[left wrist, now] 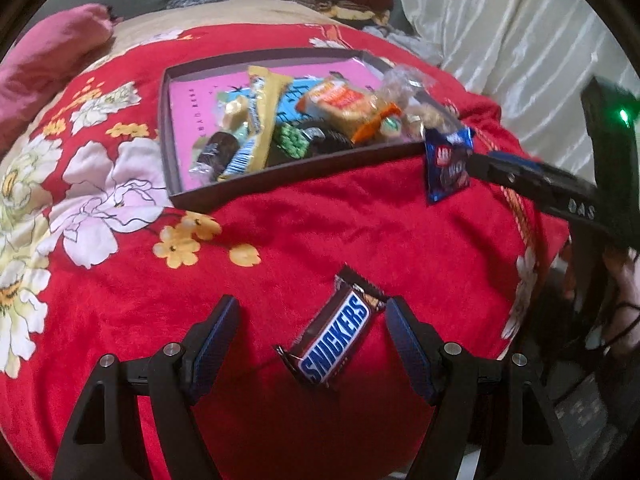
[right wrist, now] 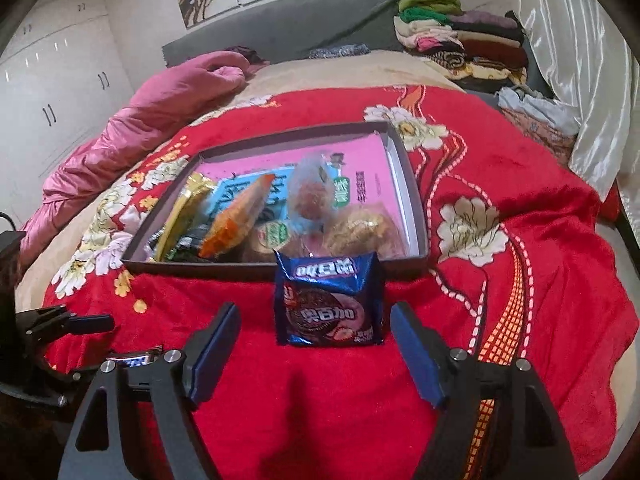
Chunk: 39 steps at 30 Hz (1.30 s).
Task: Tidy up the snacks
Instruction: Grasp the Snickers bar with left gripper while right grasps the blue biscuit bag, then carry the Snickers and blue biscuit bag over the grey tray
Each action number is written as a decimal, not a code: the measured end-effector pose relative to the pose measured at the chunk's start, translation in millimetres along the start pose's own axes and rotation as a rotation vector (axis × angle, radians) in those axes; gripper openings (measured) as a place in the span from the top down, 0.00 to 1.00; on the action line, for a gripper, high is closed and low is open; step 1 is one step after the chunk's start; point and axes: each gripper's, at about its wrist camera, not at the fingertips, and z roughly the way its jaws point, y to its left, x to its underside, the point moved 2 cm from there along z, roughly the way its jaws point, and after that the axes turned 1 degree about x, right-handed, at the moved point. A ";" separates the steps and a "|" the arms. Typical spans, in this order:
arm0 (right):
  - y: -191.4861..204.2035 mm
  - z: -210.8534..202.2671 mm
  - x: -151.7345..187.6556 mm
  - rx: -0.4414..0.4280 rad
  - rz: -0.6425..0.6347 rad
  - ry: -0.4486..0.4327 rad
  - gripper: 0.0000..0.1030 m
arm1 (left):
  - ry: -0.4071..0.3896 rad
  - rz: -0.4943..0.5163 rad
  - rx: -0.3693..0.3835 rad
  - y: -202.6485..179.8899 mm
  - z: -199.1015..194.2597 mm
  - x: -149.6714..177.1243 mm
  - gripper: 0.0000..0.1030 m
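A Snickers bar (left wrist: 340,340) lies slantwise on the red flowered blanket (left wrist: 320,232) between the fingers of my left gripper (left wrist: 312,320), which is open. Its upper end is close to the right finger (left wrist: 404,332). A blue Oreo packet (right wrist: 328,304) stands between the pads of my right gripper (right wrist: 314,324), with a gap on each side, so that gripper is open. The packet (left wrist: 446,164) is just in front of the near right corner of a shallow dark box (left wrist: 280,172) with a pink bottom, which holds several wrapped snacks. The box (right wrist: 200,270) lies just beyond the packet.
A pink quilt (right wrist: 132,128) lies along the left of the bed. Folded clothes (right wrist: 464,44) are stacked at the head, beside a white curtain (right wrist: 580,80). The blanket drops off at the bed's right edge (right wrist: 616,216). White wardrobe doors (right wrist: 52,92) stand at far left.
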 end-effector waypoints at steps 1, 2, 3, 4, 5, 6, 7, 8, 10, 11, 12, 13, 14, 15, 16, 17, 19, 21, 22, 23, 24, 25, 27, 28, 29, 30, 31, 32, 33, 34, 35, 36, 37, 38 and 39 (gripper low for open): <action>-1.0 3.8 1.4 -0.001 0.006 0.008 0.23 | 0.004 0.009 0.001 -1.2 1.3 0.1 0.26; -2.0 7.4 2.6 -0.003 0.013 0.015 0.23 | 0.013 0.022 0.002 -4.1 3.6 1.4 0.26; -2.5 10.3 3.6 -0.002 0.018 0.019 0.23 | 0.020 0.033 -0.003 -6.4 5.8 2.7 0.26; -3.2 13.5 4.3 0.001 0.021 0.024 0.23 | 0.023 0.040 -0.006 -6.9 7.3 2.4 0.26; -3.8 16.6 4.7 0.006 0.024 0.027 0.23 | 0.029 0.052 -0.011 -8.4 9.2 3.3 0.26; -4.4 18.9 4.9 0.008 0.028 0.028 0.23 | 0.034 0.063 -0.018 -9.7 11.3 4.4 0.26; -5.0 21.8 4.8 0.010 0.036 0.029 0.23 | 0.038 0.070 -0.024 -9.9 12.9 4.5 0.26; -5.5 24.6 4.5 0.010 0.046 0.028 0.23 | 0.041 0.075 -0.028 -10.2 14.0 4.9 0.26; -6.0 29.7 4.6 0.007 0.054 0.029 0.23 | 0.044 0.085 -0.041 -10.9 16.9 6.0 0.26; -5.6 33.3 4.6 0.011 0.053 0.031 0.23 | 0.045 0.089 -0.046 -11.5 18.2 6.4 0.26; -5.2 36.2 4.7 0.014 0.049 0.035 0.23 | 0.044 0.092 -0.050 -12.1 19.2 6.6 0.26; -4.3 39.7 4.8 0.015 0.046 0.037 0.23 | 0.044 0.094 -0.054 -12.6 20.5 6.7 0.26; -3.2 43.1 4.7 0.018 0.043 0.038 0.23 | 0.046 0.096 -0.058 -13.4 22.0 7.1 0.26; -2.1 45.1 4.6 0.024 0.041 0.038 0.23 | 0.045 0.097 -0.062 -14.0 23.2 7.2 0.26; -1.1 46.8 4.4 0.027 0.038 0.036 0.23 | 0.042 0.097 -0.065 -14.9 23.9 7.4 0.26; -0.3 47.3 4.0 0.025 0.033 0.027 0.23 | 0.042 0.096 -0.066 -16.9 25.4 7.1 0.26; -0.5 48.4 3.3 0.030 0.024 0.015 0.28 | 0.039 0.086 -0.060 -17.7 26.6 6.8 0.26; -2.7 50.8 3.1 0.027 0.018 0.022 0.31 | 0.034 0.081 -0.060 -18.0 27.8 6.0 0.34; -3.9 50.6 3.1 0.021 0.020 0.020 0.32 | 0.033 0.080 -0.062 -18.4 28.3 5.7 0.38; -5.2 49.6 3.4 0.017 0.019 0.019 0.35 | 0.033 0.081 -0.062 -19.5 29.4 4.6 0.44; -6.2 48.6 3.4 0.014 0.017 0.019 0.36 | 0.032 0.083 -0.062 -19.9 29.8 4.2 0.50; -7.5 46.6 3.3 0.006 0.018 0.016 0.37 | 0.033 0.086 -0.060 -21.8 30.6 3.8 0.56; -9.2 41.6 3.3 -0.012 0.021 0.007 0.40 | 0.029 0.081 -0.046 -22.8 30.8 2.7 0.71; -9.6 38.9 3.4 -0.017 0.018 0.003 0.43 | 0.028 0.073 -0.036 -22.9 30.8 1.7 0.71; -9.7 36.4 3.5 -0.023 0.017 -0.001 0.45 | 0.027 0.067 -0.030 -22.3 30.5 1.1 0.71; -9.9 34.0 3.5 -0.030 0.018 -0.004 0.45 | 0.025 0.058 -0.020 -20.8 30.2 0.3 0.71; -10.0 32.0 3.4 -0.033 0.019 -0.007 0.45 | 0.023 0.045 -0.008 -18.7 29.4 -0.3 0.71; -10.4 31.0 3.2 -0.037 0.021 -0.009 0.45 | 0.021 0.034 0.000 -17.2 28.7 -0.7 0.71; -10.3 30.8 2.6 -0.040 0.024 -0.008 0.45 | 0.018 0.023 0.010 -14.9 27.5 -1.2 0.71; -10.5 30.6 2.2 -0.040 0.027 -0.009 0.45 | 0.015 0.009 0.022 -12.7 26.0 -2.3 0.71; -10.4 29.8 1.7 -0.044 0.031 -0.011 0.45 | 0.008 -0.009 0.035 -9.9 23.7 -3.4 0.71; -10.1 29.4 1.3 -0.048 0.033 -0.013 0.45 | -0.001 -0.026 0.046 -7.5 21.0 -4.9 0.71; -9.1 28.1 0.6 -0.051 0.031 -0.019 0.45 | -0.005 -0.034 0.054 -4.3 18.4 -5.2 0.71; -7.6 26.1 -0.4 -0.058 0.026 -0.026 0.46 | -0.015 -0.046 0.060 -2.1 15.2 -6.7 0.71; -6.5 24.7 -1.0 -0.066 0.024 -0.028 0.46 | -0.024 -0.054 0.062 -0.2 12.5 -8.0 0.71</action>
